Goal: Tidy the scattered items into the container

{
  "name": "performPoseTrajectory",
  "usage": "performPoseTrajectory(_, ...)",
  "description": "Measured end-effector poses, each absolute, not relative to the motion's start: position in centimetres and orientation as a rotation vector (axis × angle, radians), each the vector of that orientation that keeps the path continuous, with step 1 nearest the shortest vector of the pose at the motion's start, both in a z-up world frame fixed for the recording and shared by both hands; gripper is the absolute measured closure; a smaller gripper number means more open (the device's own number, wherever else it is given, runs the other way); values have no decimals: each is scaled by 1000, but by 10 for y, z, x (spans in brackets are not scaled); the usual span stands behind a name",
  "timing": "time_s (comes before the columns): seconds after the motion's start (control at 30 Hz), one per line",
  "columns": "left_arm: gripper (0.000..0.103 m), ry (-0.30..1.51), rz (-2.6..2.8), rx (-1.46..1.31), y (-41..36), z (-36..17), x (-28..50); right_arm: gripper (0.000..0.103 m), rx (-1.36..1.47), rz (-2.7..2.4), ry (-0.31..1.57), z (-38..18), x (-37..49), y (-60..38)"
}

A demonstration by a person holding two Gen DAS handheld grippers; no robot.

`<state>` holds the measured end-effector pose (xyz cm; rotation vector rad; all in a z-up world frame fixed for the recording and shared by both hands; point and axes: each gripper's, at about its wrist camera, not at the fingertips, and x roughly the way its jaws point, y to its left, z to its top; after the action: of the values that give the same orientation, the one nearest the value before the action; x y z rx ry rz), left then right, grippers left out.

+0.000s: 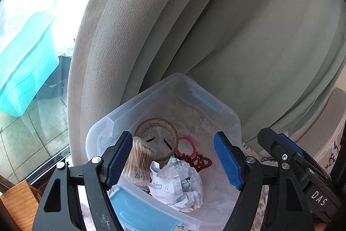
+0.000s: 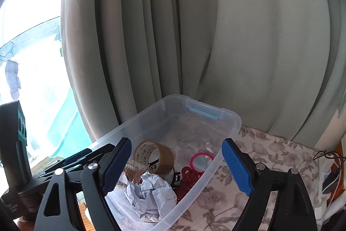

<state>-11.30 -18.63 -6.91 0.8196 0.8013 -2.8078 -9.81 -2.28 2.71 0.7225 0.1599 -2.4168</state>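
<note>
Your left gripper [image 1: 173, 162]: jaws spread, nothing between the pads, over the clear container [image 1: 234, 122] | your right gripper [image 2: 177, 166]: jaws spread wide, empty, astride the container's right wall | in the container: tape roll [image 1: 159, 131], crumpled paper [image 1: 179, 185], cotton swabs [image 1: 138, 155], pink ring [image 2: 201, 159], red ornament [image 2: 188, 179] | container on floral cloth [image 2: 270, 157] by the curtain [image 2: 237, 36]

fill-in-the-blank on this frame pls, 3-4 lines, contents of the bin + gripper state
1. The crumpled paper lies inside the clear ____.
2. The tape roll in the bin is ____ in colour.
3. The small ring on the bin floor is ____.
4. The left gripper and right gripper both have jaws standing ____, holding nothing.

Missing words: bin; brown; pink; open
</note>
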Motion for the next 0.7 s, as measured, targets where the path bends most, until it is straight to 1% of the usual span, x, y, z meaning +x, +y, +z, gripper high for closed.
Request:
performPoseTrajectory(0.1,24,777,-2821,839,-181,-84,-120,15,728,-2416,172,30,-93,-23)
performPoseTrajectory(0.23,24,743,-2842,865,-171,-72,-113,15,741,-2414,179,32,-84,-20)
performPoseTrajectory(0.3,24,728,-2852,879,-167,-78,-115,15,756,-2410,184,30,-77,-15)
performPoseTrajectory(0.4,20,706,-2850,904,-161,-83,-117,15,782,-2407,196,31,-66,-10)
performPoseTrajectory(0.7,20,593,-2853,950,-156,-74,-104,15,844,-2394,198,36,-51,0)
